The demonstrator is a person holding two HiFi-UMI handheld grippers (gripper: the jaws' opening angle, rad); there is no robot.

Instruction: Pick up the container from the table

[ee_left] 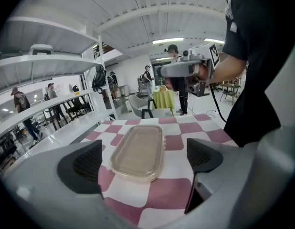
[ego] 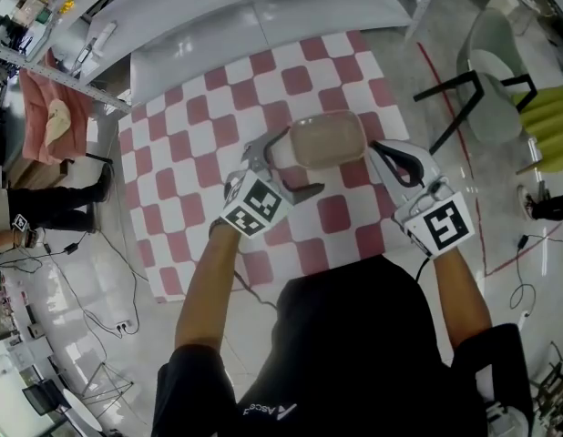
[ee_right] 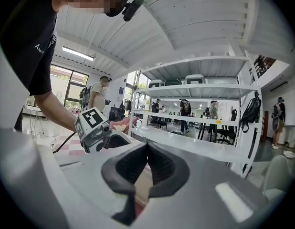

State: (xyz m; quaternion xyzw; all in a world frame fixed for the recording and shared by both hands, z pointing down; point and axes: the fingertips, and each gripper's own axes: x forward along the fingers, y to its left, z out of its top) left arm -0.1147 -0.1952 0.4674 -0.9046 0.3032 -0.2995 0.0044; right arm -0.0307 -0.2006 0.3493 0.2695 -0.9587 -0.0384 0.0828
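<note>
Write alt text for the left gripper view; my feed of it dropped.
The left hand-held gripper has its jaws wide apart, framing a tan container that lies flat on the pink-and-white checked table; neither pad touches it. Beyond it, the right hand-held gripper hangs above the table's far side.

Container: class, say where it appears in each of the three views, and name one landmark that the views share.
Head view: the container sits just above centre, on the table.
Left gripper view: low centre, lying lengthwise.
Right gripper view: only a tan sliver shows, low centre; probably it.
Shared landmark: the red-and-white checked tablecloth.
</note>
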